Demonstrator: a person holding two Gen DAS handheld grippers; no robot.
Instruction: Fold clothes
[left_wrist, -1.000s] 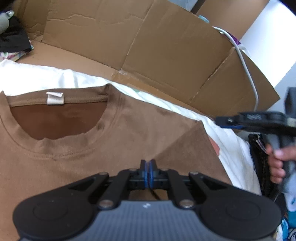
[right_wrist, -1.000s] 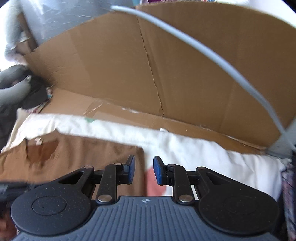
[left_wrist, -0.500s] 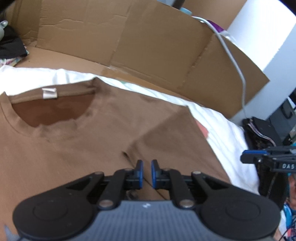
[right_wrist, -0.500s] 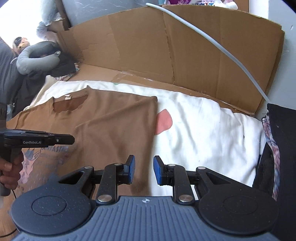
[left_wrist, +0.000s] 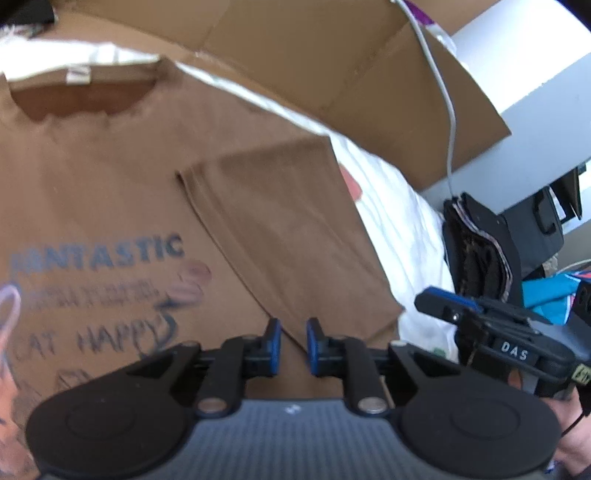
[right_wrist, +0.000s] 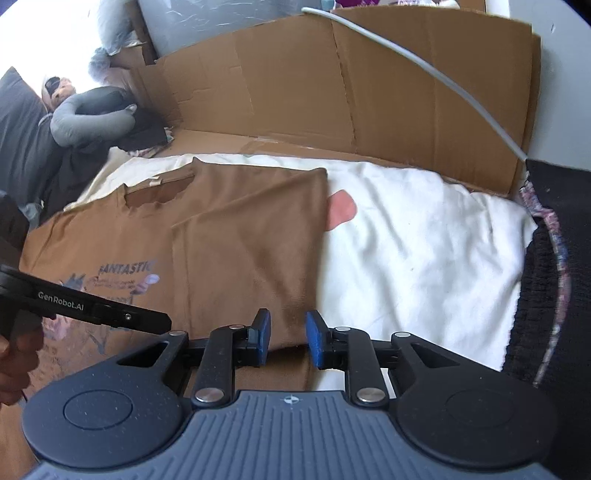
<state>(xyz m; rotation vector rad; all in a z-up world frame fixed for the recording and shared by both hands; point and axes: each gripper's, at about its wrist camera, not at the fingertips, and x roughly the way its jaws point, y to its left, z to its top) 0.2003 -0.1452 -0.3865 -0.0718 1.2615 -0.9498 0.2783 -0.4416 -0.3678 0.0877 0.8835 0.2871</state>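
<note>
A brown T-shirt (left_wrist: 110, 177) with a "FANTASTIC" print lies face up on a white sheet (right_wrist: 417, 240). Its right side (left_wrist: 280, 221) is folded inward over the chest, with a straight edge along the sheet. My left gripper (left_wrist: 293, 345) hovers over the folded flap's near end; its jaws are opening and nothing is between the blue pads. My right gripper (right_wrist: 287, 339) stands open above the shirt's folded right edge (right_wrist: 317, 258), empty. Each gripper shows in the other's view: the right gripper (left_wrist: 443, 304) at the right, the left gripper (right_wrist: 147, 318) at the left.
Brown cardboard panels (right_wrist: 332, 81) wall the far side of the sheet, with a grey cable (right_wrist: 424, 66) running across them. A dark stack of clothes (right_wrist: 554, 258) sits at the right edge. A grey neck pillow (right_wrist: 92, 118) and dark items lie at the far left.
The left gripper's pads were pressed together on the shirt fold; they have parted and the gripper has drawn back. The right gripper has pulled back toward the near edge, still open.
</note>
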